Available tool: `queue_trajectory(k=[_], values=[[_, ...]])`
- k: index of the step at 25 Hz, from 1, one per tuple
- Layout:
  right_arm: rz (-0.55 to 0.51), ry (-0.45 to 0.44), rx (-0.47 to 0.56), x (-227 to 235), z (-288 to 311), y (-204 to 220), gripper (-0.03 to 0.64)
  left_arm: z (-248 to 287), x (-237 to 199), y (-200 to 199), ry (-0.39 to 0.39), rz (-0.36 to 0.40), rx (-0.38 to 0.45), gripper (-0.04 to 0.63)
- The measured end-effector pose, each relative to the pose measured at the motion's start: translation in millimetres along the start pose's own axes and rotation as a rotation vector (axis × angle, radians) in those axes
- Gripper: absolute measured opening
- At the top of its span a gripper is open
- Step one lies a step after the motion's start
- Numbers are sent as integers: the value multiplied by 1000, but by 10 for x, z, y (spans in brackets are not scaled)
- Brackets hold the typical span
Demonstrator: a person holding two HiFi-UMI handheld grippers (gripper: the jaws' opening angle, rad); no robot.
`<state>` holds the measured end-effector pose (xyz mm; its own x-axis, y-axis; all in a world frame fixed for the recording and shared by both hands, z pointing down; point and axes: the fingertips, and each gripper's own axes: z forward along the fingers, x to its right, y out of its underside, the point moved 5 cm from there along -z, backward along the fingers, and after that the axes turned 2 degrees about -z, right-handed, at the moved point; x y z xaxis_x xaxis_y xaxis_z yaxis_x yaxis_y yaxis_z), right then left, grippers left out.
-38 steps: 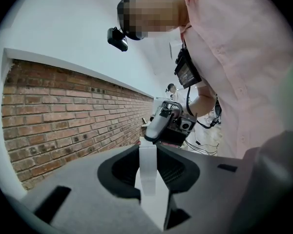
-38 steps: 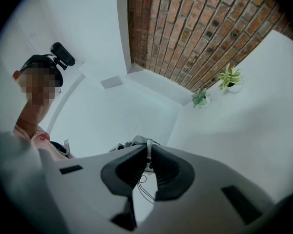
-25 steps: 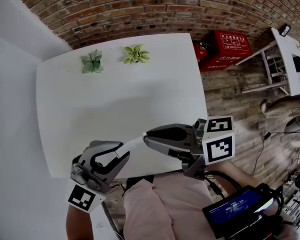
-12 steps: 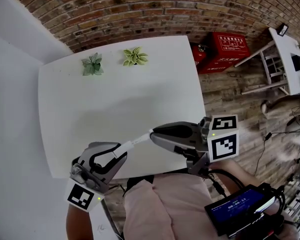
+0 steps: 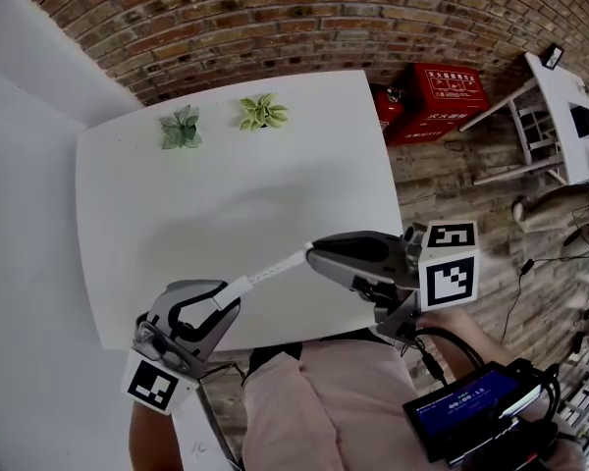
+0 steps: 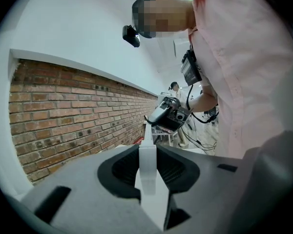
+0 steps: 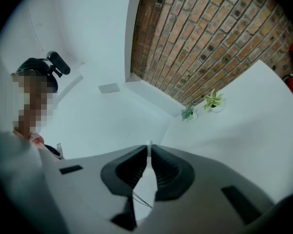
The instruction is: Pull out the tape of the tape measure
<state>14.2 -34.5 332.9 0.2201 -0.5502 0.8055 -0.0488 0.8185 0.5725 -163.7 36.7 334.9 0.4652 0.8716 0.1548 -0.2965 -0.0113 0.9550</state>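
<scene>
Brick wall behind, white table (image 5: 226, 194) below: left gripper (image 5: 228, 307) clamped the tape measure (image 6: 150, 189), right gripper (image 5: 316, 256) pinched its tape (image 5: 275, 272), stretched straight between them. If that thin pinch slipped, it would likely snap back.

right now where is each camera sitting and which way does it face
Head view: on the person's head, looking steeply down at the white table; shows left hand-held gripper, right hand-held gripper, pink shirt.
Left gripper view: on the left hand-held gripper, looking past the tape measure in its jaws, along the tape to the right one; shirt at right.
Right gripper view: on the right hand-held gripper, jaws pinching the tape, facing table and brick wall.
Shared: head and right gripper views show two plants.
</scene>
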Motion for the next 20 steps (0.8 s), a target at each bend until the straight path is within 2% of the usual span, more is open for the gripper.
queue_trajectory(k=[20], values=[[-27, 33, 24, 55, -108, -102, 34, -56, -31, 76, -1, -3, -25, 101]])
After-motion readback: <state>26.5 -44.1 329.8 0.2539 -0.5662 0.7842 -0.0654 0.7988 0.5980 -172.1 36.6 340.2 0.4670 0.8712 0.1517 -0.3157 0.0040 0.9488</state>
